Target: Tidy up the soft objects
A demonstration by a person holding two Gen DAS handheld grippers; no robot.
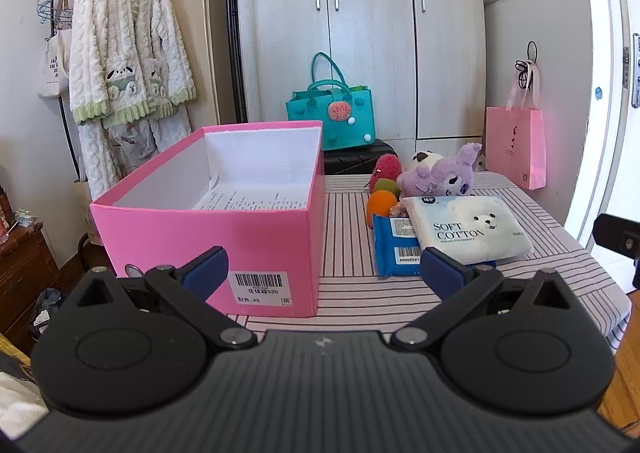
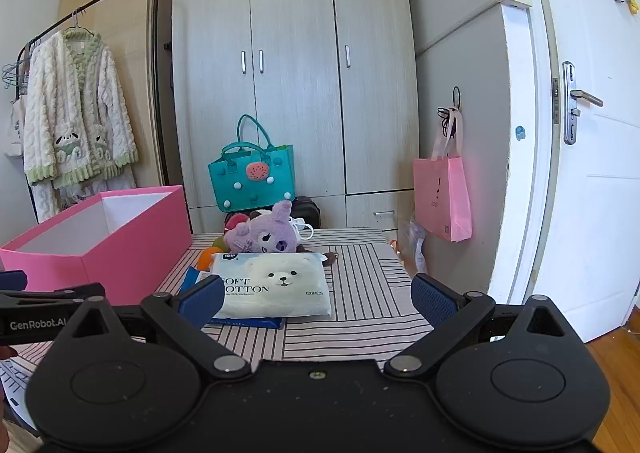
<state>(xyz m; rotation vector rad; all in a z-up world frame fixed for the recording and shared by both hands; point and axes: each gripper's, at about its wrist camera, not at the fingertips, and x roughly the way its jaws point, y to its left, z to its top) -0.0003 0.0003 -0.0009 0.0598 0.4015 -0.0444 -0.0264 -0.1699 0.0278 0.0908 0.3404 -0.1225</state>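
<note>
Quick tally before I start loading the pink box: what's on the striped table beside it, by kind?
Packs: 2, the white Soft Cotton pack lying on a blue pack.
Plush animals: 2, a purple one and a brown-and-white one behind it.
Round plush pieces: 3, red, green, orange.
Total: 7 that I can make out; others may be hidden behind.
</note>
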